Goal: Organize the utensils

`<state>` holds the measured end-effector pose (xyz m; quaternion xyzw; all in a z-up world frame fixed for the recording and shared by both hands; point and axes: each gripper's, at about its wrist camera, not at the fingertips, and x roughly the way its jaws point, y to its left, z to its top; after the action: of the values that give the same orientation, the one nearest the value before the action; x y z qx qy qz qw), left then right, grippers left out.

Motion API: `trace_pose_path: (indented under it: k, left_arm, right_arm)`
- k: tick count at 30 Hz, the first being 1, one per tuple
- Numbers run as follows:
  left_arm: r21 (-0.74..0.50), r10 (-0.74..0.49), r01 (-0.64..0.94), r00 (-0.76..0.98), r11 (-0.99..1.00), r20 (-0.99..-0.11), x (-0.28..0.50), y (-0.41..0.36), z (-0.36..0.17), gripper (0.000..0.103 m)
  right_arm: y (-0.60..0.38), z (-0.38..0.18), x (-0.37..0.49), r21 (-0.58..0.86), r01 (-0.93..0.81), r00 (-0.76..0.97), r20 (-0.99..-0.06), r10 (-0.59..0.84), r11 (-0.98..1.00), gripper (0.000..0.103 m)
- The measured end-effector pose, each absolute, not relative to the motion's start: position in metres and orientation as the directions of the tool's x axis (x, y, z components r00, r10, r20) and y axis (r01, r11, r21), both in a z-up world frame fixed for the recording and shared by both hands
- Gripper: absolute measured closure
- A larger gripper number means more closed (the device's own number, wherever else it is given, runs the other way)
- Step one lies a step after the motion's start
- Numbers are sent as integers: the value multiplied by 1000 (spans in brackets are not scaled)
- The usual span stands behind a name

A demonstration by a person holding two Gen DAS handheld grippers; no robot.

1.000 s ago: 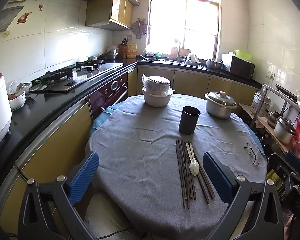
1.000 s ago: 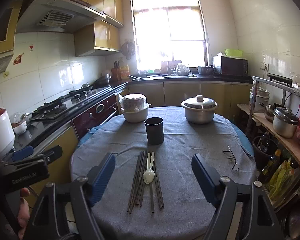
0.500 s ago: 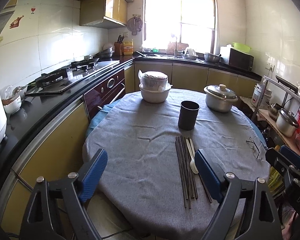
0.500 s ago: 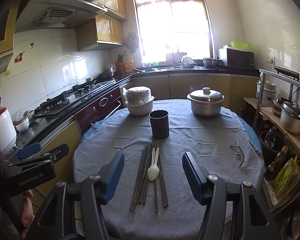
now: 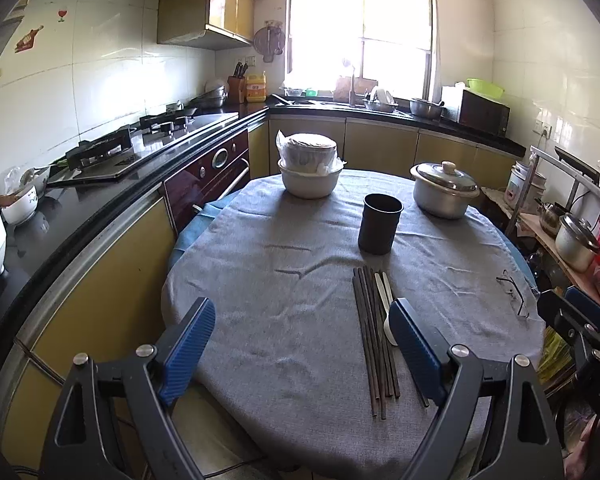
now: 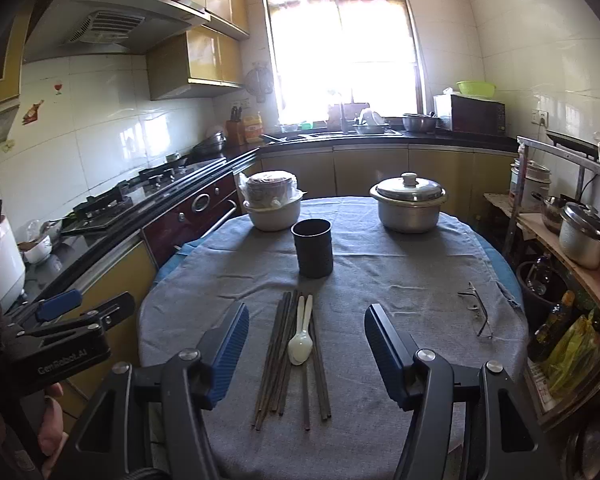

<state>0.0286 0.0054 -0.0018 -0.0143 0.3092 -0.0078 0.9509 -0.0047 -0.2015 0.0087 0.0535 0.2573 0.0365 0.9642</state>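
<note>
Several dark chopsticks [image 6: 278, 354] and a white spoon [image 6: 300, 346] lie side by side on the grey tablecloth [image 6: 400, 280]. A dark round utensil cup [image 6: 313, 248] stands upright just beyond them. My right gripper [image 6: 306, 354] is open and empty, its blue pads either side of the utensils, above the near table edge. My left gripper [image 5: 302, 352] is open and empty, left of the chopsticks [image 5: 370, 332]; its right pad hides part of the spoon [image 5: 387, 312]. The cup [image 5: 380, 224] also shows in the left wrist view.
A white bowl stack wrapped in plastic [image 6: 272, 206] and a lidded metal pot [image 6: 409, 204] stand at the table's far side. Eyeglasses [image 6: 478, 312] lie at the right. A counter with stove [image 5: 112, 152] runs left. A shelf with pots [image 6: 572, 232] stands right.
Both grippers have closed their jaws somewhat but stay open. The right gripper has moved closer over the utensils. The left view has pulled back and risen slightly.
</note>
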Motion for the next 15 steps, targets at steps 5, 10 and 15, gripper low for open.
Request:
trace_pose_path:
  k: [5, 10, 15]
  left_arm:
    - [-29, -22, 5, 798, 1000, -602, 38, 4, -8, 14]
    - [-44, -41, 16, 758, 999, -651, 61, 5, -24, 14]
    - [-65, -83, 52, 721, 996, -688, 88, -3, -40, 14]
  right_arm:
    - [-204, 3, 3, 127, -37, 857, -506, 97, 991, 38]
    - [-206, -5, 17, 125, -44, 846, -523, 103, 991, 33]
    - [-211, -15, 35, 139, -59, 831, -541, 126, 989, 33]
